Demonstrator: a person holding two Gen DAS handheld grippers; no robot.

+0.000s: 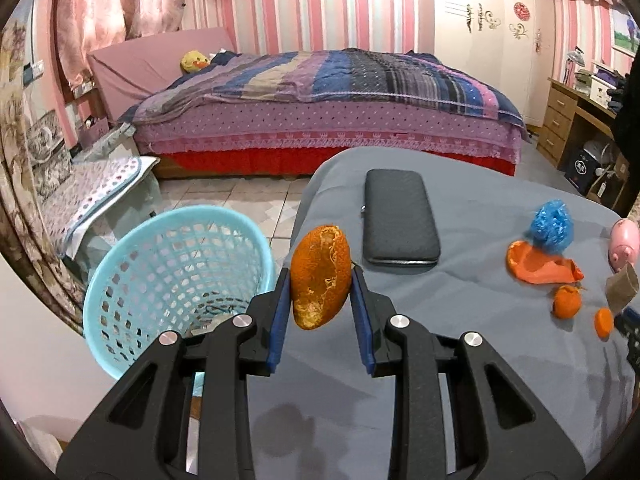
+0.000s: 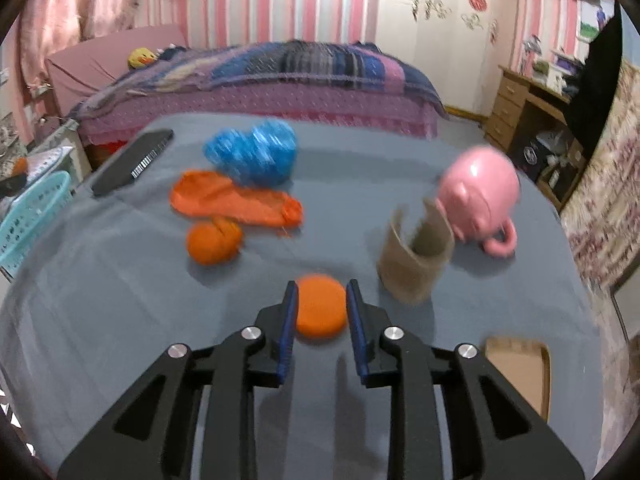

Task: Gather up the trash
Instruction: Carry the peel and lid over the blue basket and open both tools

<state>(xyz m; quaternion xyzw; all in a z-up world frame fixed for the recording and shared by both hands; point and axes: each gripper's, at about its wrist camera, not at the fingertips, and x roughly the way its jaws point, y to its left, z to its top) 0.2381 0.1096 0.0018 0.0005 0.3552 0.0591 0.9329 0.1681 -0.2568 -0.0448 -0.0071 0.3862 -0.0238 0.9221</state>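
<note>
My left gripper (image 1: pixel 320 280) is shut on a large curled orange peel (image 1: pixel 318 256), lifted over the left edge of the grey-clothed table (image 1: pixel 480 360). Just to its left, the light blue trash basket (image 1: pixel 120 300) stands on the floor. My right gripper (image 2: pixel 322 286) is shut on a small round piece of orange peel (image 2: pixel 320 314), low over the cloth. More trash lies on the table: another orange peel (image 2: pixel 214 242), an orange deflated balloon (image 2: pixel 236 200), a crumpled blue plastic bag (image 2: pixel 256 154) and a brown cardboard tube (image 2: pixel 416 264).
A black flat case (image 1: pixel 400 224) lies at the table's far left. A pink pig mug (image 2: pixel 480 192) stands right behind the cardboard tube, and a flat cardboard piece (image 2: pixel 516 368) lies near my right gripper. Beyond the table are a bed (image 1: pixel 320 120) and a wooden desk (image 1: pixel 568 120).
</note>
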